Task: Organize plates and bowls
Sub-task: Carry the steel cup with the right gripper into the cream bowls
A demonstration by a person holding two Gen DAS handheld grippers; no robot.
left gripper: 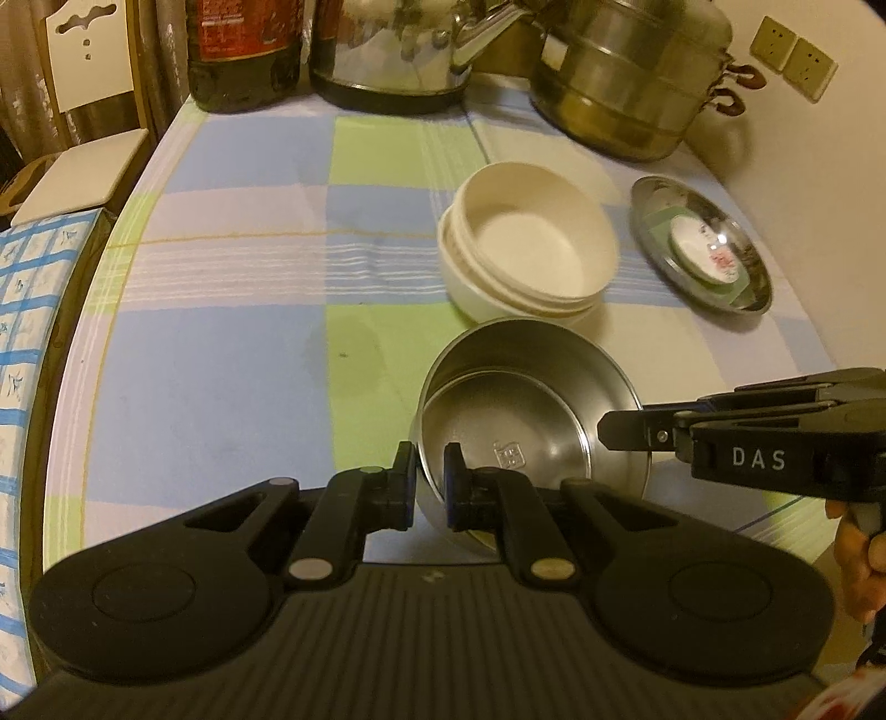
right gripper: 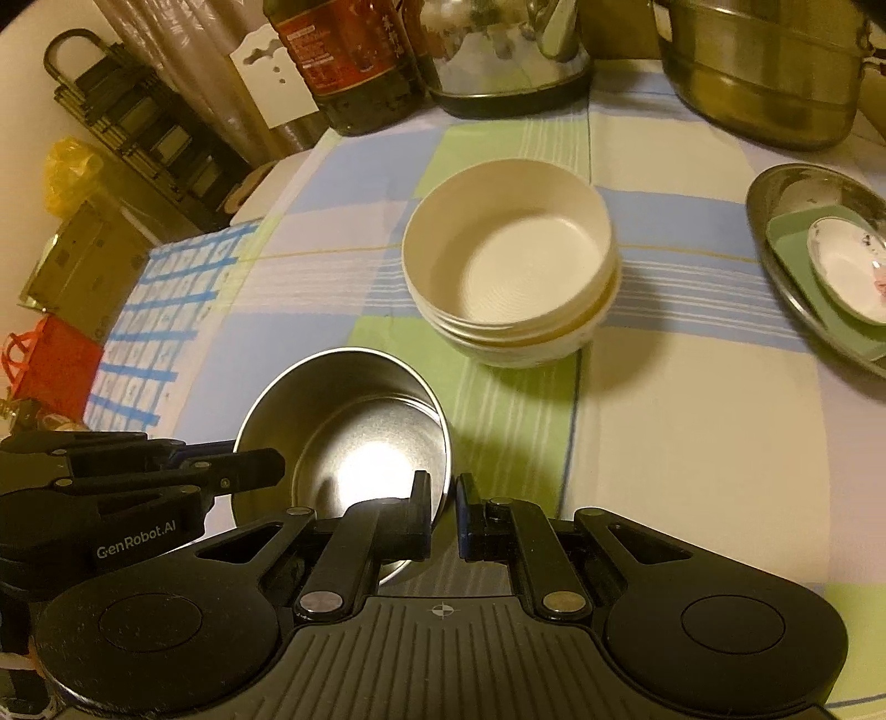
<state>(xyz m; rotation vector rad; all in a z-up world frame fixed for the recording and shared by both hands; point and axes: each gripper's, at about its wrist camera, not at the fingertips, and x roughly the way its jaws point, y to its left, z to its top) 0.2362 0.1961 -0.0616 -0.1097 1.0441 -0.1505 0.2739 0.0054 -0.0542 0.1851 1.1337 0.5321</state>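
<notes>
Steel bowls [left gripper: 531, 421], nested, sit on the checked cloth [left gripper: 221, 343] just in front of the white bowl stack [left gripper: 526, 255]. Left gripper [left gripper: 429, 471] clamps their near rim; right gripper [right gripper: 442, 498] pinches the opposite rim. Only the left view shows the stamped inner base (mark unreadable).

A home dining corner: a checked tablecloth [left gripper: 232, 310], far along it a kettle [left gripper: 398, 50], steamer pot [left gripper: 626, 83] and sauce bottle [left gripper: 243, 50], a chair [left gripper: 88, 55] far left, wall sockets [left gripper: 794, 58] far right.
</notes>
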